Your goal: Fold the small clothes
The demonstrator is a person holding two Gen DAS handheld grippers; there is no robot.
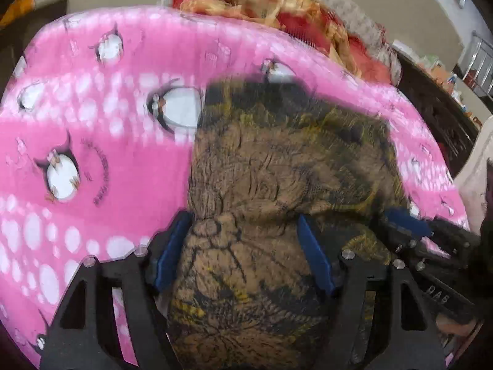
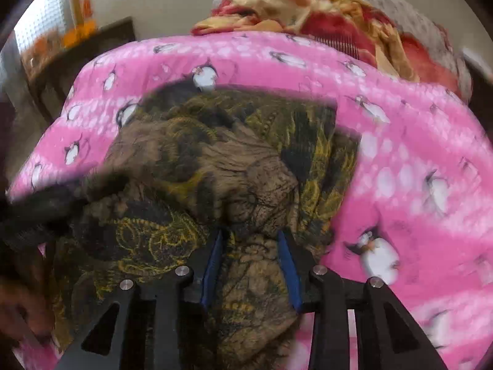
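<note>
Brown patterned garment (image 1: 277,166) lies bunched on the pink sheet (image 1: 92,154), unfolded; left gripper (image 1: 243,246) gapes around it, right gripper (image 2: 251,243) pinches a fold.

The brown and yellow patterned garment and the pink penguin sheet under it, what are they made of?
The brown and yellow patterned garment looks like thin, matte woven cloth, perhaps cotton: it crinkles finely and bunches. The pink penguin sheet looks like smooth printed fabric, lying flat; the blur leaves its fibre open.

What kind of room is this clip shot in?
Probably a bedroom at home: the brown patterned cloth lies on a pink penguin bedsheet, with a crumpled red and orange blanket behind it.
</note>
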